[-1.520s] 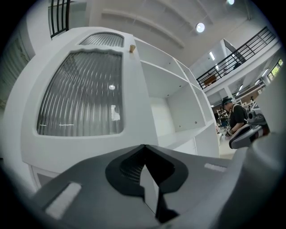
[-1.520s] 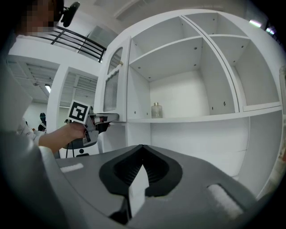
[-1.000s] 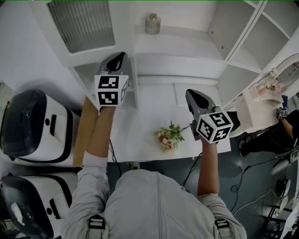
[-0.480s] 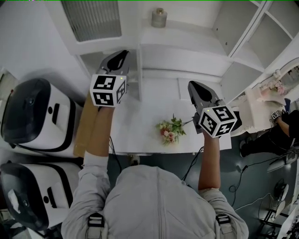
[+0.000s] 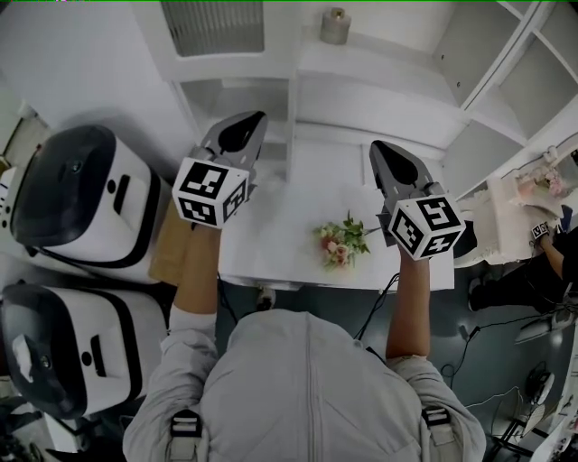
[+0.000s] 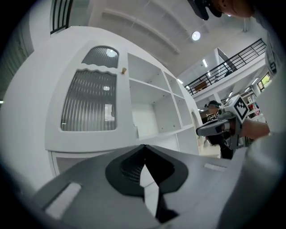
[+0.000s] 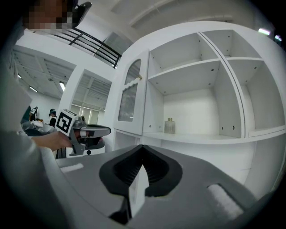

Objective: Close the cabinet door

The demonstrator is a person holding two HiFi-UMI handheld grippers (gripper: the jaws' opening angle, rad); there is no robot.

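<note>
Since the earlier frame the left tool (image 5: 256, 120) has drawn back a little from the cabinet towards the person, and its jaws have just been closing. They now meet at the tips with nothing between them. The one cabinet door (image 5: 212, 23), white with a ribbed glass panel, stands swung out at the left of the open shelves, not yet closed. It faces the left tool, which points level at it without touching it.

The right tool (image 5: 379, 149), the second of the two, hangs level over the bench (image 5: 271, 235) in front of the shelves. Its jaws are also together and empty.

One small bottle (image 5: 336, 25) stands alone on a shelf. One little bunch of flowers (image 5: 340, 244) lies on the bench between the two arms, nearer the right.

Left of the bench sit two white-and-black machines (image 5: 77, 194), one behind the other. A single brown board (image 5: 172, 253) lies between them and the bench.

The bench and cabinet are white. The room is a tall hall with a dark floor, a railed gallery (image 6: 232, 67) and round ceiling lights (image 6: 195, 36). One person in dark clothes (image 5: 551, 248) stands at the far right.
</note>
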